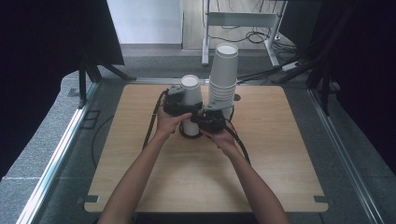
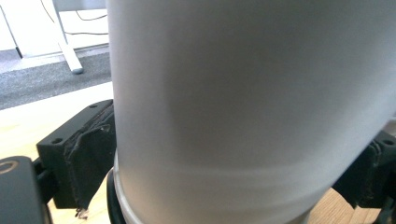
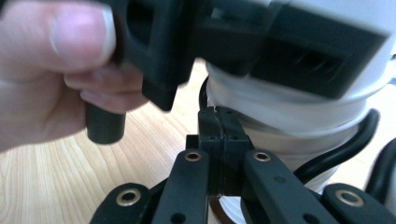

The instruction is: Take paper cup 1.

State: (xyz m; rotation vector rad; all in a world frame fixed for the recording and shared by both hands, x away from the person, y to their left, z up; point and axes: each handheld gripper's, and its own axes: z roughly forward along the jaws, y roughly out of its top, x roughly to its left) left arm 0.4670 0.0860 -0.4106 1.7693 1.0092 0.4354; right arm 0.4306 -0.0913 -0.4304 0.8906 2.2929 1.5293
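Near the middle of the high view, slightly above centre, both claws meet at a short stack of upturned white paper cups (image 1: 191,100) standing on the wooden desk (image 1: 271,154). On the left of that stack, the left claw (image 1: 176,100) sits against its side, held by a hand whose forearm comes up from the bottom edge. In the left gripper view the white cup wall (image 2: 252,102) takes up most of the frame, with one black jaw at the lower left and the other at the lower right, one on each side of the cup; whether the pads are actually pressing on it I cannot tell, as the contact lines are blurred and hidden by the cup's curve.

Just right of and below the short stack in the high view, the right claw (image 1: 208,120) is low at the base of the cups. The right gripper view shows its two jaws pressed flat together in the lower centre of the frame (image 3: 220,140), closed with nothing between them, their tips just in front of the lowest cup's rim (image 3: 285,126). The other hand's thumb and fingers (image 3: 51,70) fill the upper left there, wrapped around the black body of the left claw.

Above and right of the short stack in the high view, just beside it, rises a taller stack of cups (image 1: 223,77), also upside down.
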